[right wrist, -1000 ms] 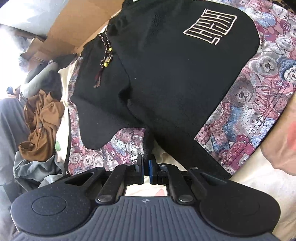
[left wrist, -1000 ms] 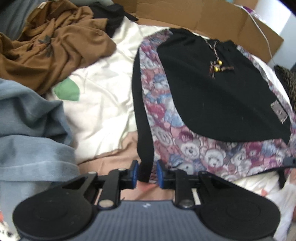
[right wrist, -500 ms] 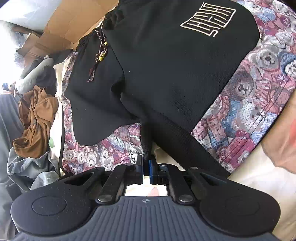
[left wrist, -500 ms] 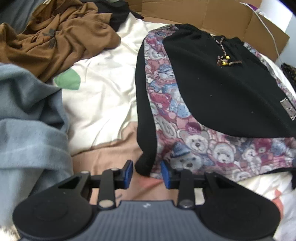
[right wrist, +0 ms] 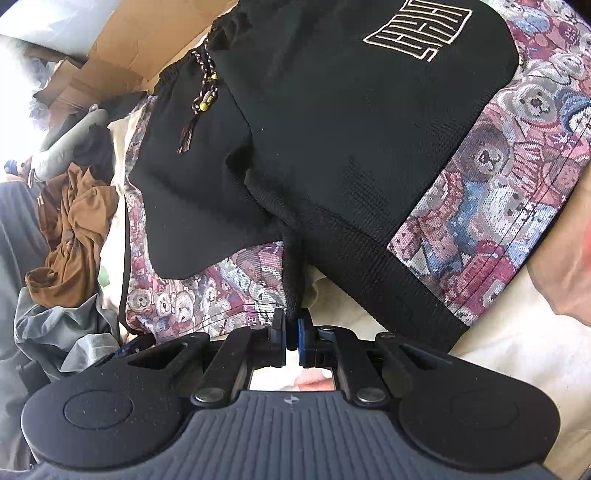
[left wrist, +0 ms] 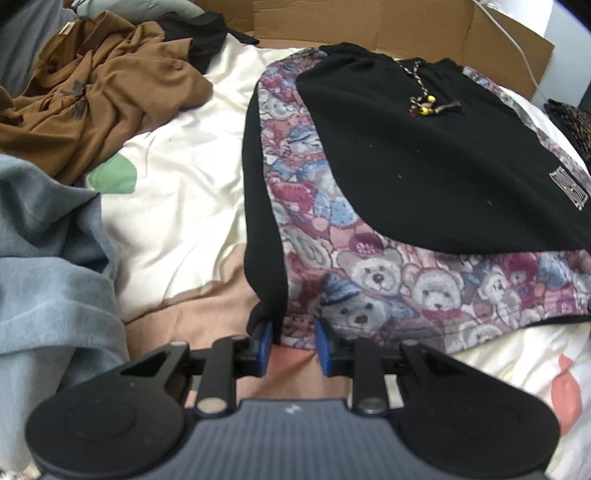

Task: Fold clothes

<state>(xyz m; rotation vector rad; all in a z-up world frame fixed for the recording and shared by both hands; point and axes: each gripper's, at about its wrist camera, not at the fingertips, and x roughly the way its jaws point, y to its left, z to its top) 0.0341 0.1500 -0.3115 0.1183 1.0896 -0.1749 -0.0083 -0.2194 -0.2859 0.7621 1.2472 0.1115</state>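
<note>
Shorts of black knit with teddy-bear tapestry panels [left wrist: 369,236] lie spread flat on a cream bedsheet with green and pink patches [left wrist: 177,206]. In the left wrist view, the left gripper [left wrist: 291,345] stands released, its blue pads parted; the black hem corner hangs beside the left pad, and whether it touches cannot be told. This view alone shows a crumpled brown garment [left wrist: 96,96] and a folded blue-grey garment [left wrist: 48,266] to the left, well apart from the shorts, and a cardboard wall [left wrist: 388,29] behind.

In the right wrist view, the right gripper [right wrist: 291,334] is clenched on a black hem fold of the shorts [right wrist: 332,147], jaws nearly meeting with fabric between them. Only this view shows the cream maze-like embroidered emblem [right wrist: 417,27] clearly and the beaded drawstring [right wrist: 205,96] hanging from the waistband.
</note>
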